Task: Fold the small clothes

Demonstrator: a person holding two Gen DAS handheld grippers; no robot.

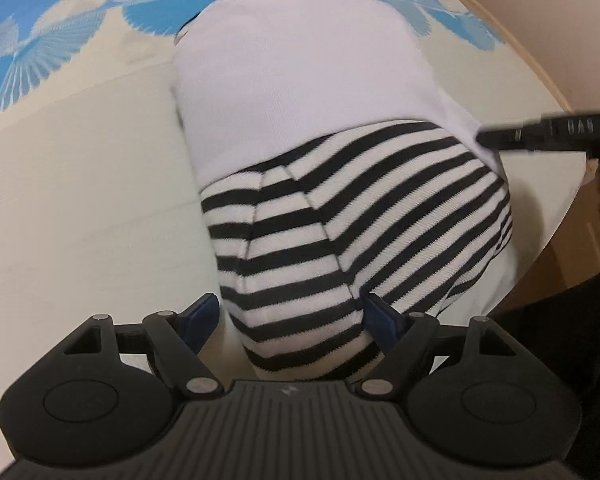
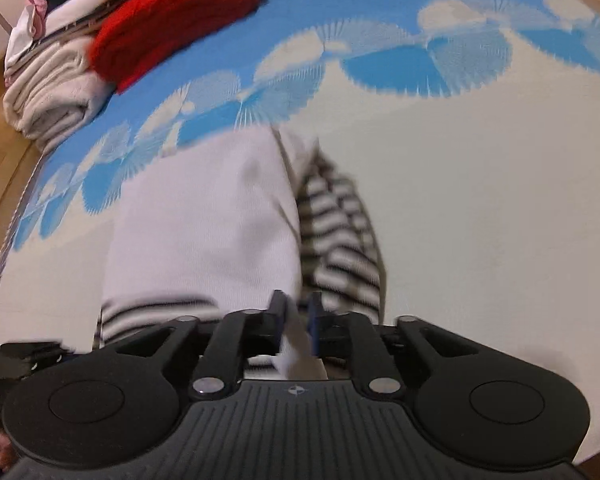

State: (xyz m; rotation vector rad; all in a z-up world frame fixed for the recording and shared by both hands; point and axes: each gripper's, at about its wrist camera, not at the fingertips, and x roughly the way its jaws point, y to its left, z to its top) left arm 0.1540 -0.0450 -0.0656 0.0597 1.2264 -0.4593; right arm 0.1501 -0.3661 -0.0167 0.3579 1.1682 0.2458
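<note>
The garment (image 1: 300, 128) — white body, striped sleeves — lies part-folded on the blue-patterned sheet (image 1: 80, 208). The left gripper (image 1: 292, 318) straddles the striped cuff, jaws wide, not pinching. The right gripper (image 2: 296, 312) seems narrowly closed on a white edge — blurred. Pinch firmly, fold evenly.

one striped garment (image 1: 340, 216), two claws (image 1: 292, 320), one clothes pile (image 2: 100, 40)

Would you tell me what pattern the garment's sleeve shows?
Black and white horizontal stripes on the knitted sleeve of the white garment, sharpest in the left wrist view.
</note>
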